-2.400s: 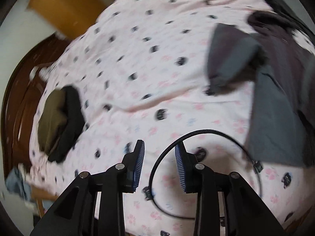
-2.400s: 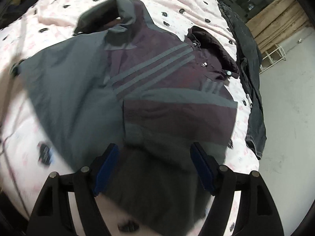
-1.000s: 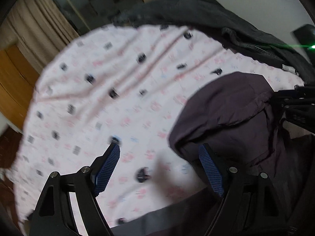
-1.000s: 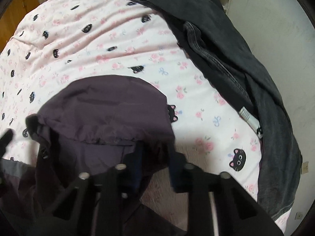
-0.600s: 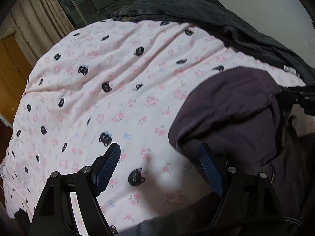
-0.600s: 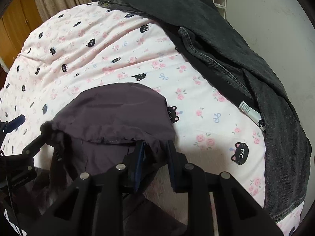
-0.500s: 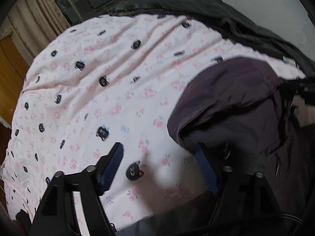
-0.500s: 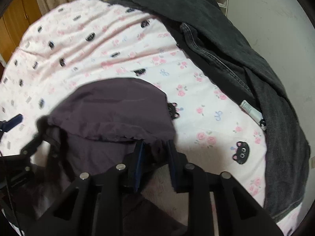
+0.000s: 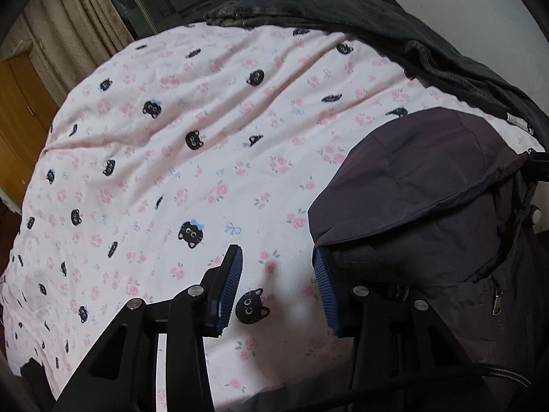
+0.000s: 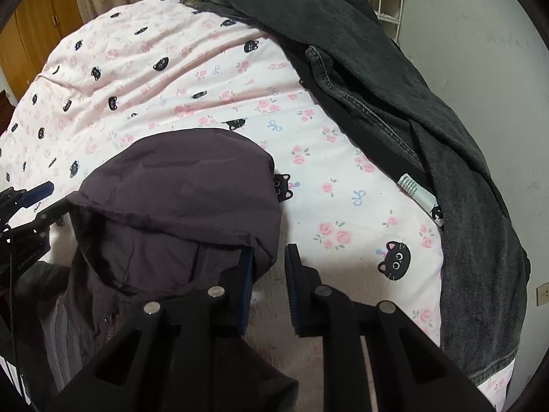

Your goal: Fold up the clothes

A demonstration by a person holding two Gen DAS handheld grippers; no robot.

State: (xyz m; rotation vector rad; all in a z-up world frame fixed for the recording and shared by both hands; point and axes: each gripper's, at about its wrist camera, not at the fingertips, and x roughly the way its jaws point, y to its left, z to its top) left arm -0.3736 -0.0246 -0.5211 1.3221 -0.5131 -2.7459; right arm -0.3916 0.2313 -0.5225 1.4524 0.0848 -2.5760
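Lying flat on the pink cat-print bedsheet (image 9: 212, 144), the dark purple hooded jacket (image 9: 429, 206) is taken as the landmark for everything else. In the left wrist view, the wooden wardrobe (image 9: 20, 116) and the beige curtains (image 9: 79, 31) are seen far to the left of the jacket, beyond the bed's edge. Just left of the jacket's hood (image 9: 422, 175), the left gripper (image 9: 278, 292) is held over the sheet with its blue-padded fingers (image 9: 228, 292) spread apart; nothing is held between them, though the right-hand pad is pressed against the hood's lower left edge. A printed black cat face is visible on the sheet between the fingers. Behind and to the right of the jacket, dark grey jeans (image 9: 394, 31) are draped along the far side of the bed beside the white wall (image 9: 480, 10).

In the right wrist view, the left gripper is seen at the jacket's left edge. The hood (image 10: 192, 185) is spread open toward the sheet, and at its lower right corner the right gripper (image 10: 271, 288) is found, its fingers (image 10: 293, 292) drawn near together with only a narrow gap. The hood's hem lies against the left pad, but whether cloth is actually pinched cannot be told. To the right of the jacket, the jeans (image 10: 394, 96) with a white label run down the bed's edge.
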